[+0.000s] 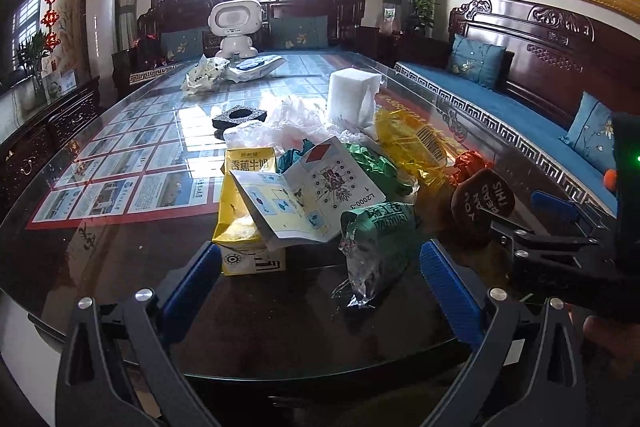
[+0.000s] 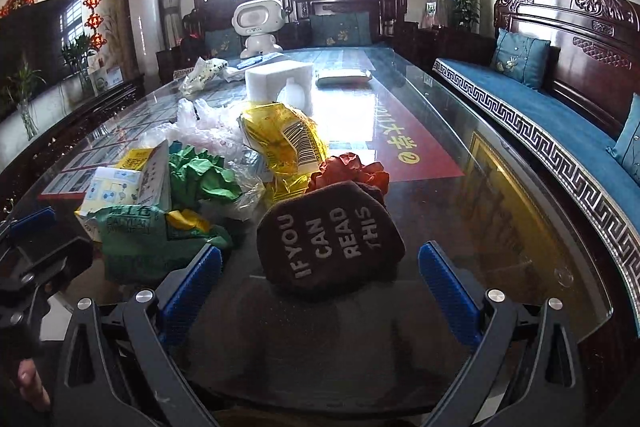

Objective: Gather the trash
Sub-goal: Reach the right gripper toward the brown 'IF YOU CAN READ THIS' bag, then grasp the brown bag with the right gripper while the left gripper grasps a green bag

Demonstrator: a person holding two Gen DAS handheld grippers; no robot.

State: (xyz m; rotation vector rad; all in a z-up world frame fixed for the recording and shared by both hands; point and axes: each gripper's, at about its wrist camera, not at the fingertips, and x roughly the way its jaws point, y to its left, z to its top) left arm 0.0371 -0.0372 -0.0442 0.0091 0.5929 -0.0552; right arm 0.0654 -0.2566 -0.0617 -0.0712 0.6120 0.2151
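Brown sock [image 2: 330, 235] lies on the glass table [image 2: 500, 195], directly ahead of the right gripper [image 2: 320, 267], nearer it than the left gripper [image 1: 320, 269]. Both grippers spread wide, empty.

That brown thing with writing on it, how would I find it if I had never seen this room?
Start at the long glass-topped table and find the heap of wrappers at its near end. On the sofa side of the heap, just in front of a crumpled red wrapper, lies the brown sock. It alone is dark cloth, printed in white with IF YOU CAN READ THIS.
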